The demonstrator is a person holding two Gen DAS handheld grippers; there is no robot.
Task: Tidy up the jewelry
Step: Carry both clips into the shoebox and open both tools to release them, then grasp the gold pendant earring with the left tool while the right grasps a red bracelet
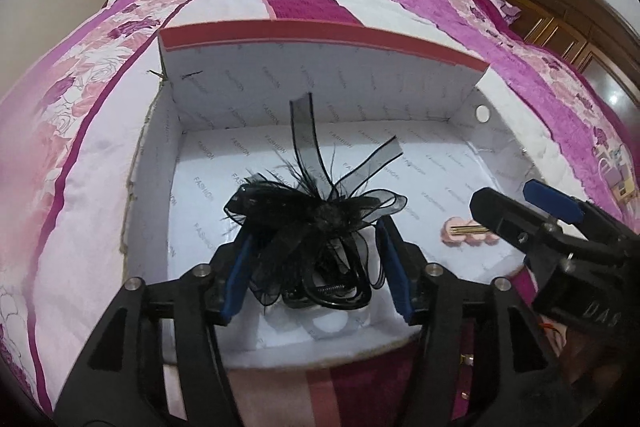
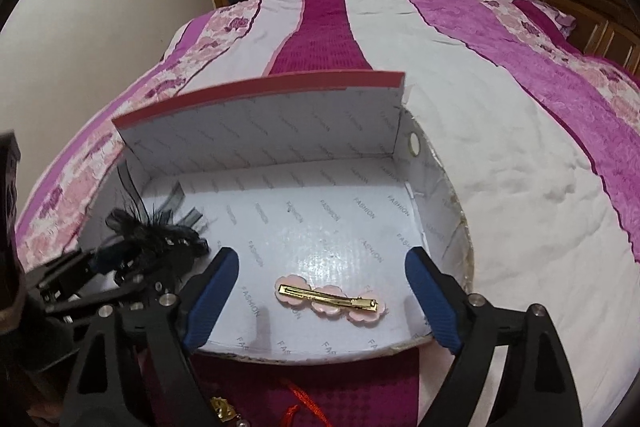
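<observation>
My left gripper [image 1: 316, 263], jaws apart, straddles the black feathered organza hair bow [image 1: 320, 215] by the white cardboard box's [image 1: 320, 75] left wall; its ribbons could snag. My right gripper [image 2: 324, 303], spread wide, frames the pink flower-shaped gold barrette [image 2: 330, 301] near the front edge.

Both grippers tilt down over the box [image 1: 320, 43], side by side. The left gripper [image 1: 316, 267] stands part open; the right gripper [image 2: 320, 301] gapes wide, pads touching nothing.
</observation>
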